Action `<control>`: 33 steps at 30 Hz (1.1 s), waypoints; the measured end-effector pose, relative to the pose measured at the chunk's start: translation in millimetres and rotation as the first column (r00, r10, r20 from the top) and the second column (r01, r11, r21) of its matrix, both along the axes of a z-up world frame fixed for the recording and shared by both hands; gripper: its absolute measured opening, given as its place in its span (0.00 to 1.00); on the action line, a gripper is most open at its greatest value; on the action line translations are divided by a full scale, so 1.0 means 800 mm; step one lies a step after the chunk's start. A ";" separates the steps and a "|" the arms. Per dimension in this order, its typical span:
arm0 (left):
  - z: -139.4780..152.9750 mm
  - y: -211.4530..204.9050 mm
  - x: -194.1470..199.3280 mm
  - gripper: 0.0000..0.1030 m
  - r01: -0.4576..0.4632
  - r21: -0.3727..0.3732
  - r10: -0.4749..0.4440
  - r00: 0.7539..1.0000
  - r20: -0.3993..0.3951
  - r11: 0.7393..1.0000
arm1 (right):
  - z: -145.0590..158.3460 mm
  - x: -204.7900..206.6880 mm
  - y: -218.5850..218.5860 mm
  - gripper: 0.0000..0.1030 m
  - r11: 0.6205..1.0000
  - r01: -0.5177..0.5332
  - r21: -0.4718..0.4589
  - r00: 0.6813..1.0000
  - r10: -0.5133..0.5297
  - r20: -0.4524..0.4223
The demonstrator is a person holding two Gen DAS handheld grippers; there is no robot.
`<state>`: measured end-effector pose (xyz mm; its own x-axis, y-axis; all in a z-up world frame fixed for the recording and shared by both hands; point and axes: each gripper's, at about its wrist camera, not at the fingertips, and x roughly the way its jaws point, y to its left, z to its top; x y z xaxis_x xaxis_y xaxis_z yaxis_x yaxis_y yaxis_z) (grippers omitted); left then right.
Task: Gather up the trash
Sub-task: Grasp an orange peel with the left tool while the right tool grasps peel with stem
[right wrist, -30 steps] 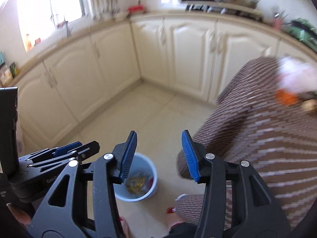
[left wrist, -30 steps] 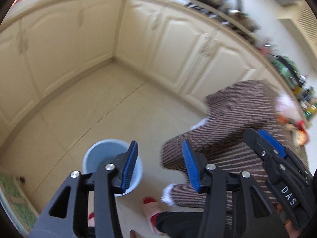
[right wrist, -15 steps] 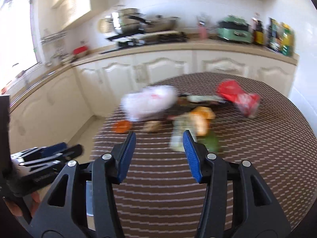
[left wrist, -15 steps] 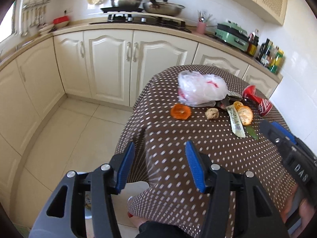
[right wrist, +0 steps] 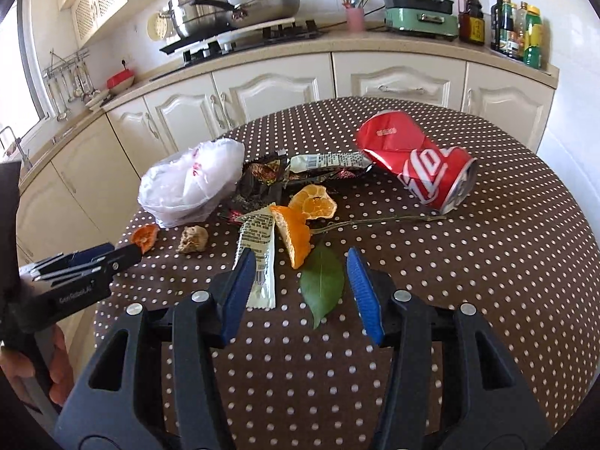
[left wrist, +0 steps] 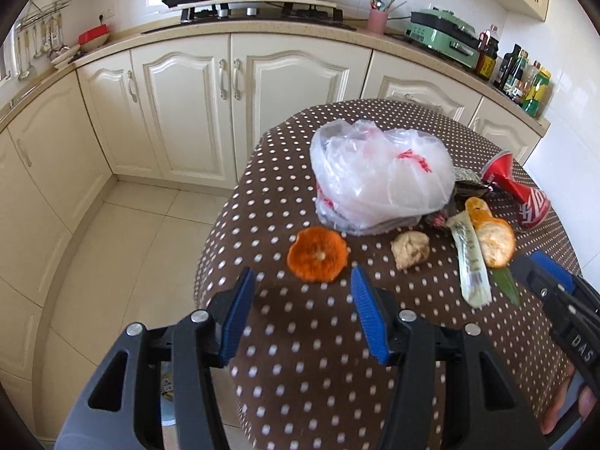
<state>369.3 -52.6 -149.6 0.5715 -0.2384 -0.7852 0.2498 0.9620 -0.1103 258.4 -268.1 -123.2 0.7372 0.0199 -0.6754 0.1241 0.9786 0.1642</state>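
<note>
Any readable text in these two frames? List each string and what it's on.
"DAS": white letters on the right claw body, seen in the left wrist view.
"GenRobot.AI", small and only just legible: on the left claw body, right wrist view.
Crushed red can: white script logo, creased, not readable.
Snack wrapper: print too small.
Sauce bottles: labels blurred.

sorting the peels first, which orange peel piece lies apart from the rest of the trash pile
The flat round orange peel at the table's left edge, beside the beige lump. The other peel pieces sit against the wrappers mid-pile.
</note>
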 end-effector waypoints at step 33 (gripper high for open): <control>0.049 0.107 -0.077 0.33 -0.017 -0.114 0.030 0.993 0.114 0.993 | 0.058 -0.018 0.108 0.13 0.990 -0.120 -0.075 0.982 0.129 0.137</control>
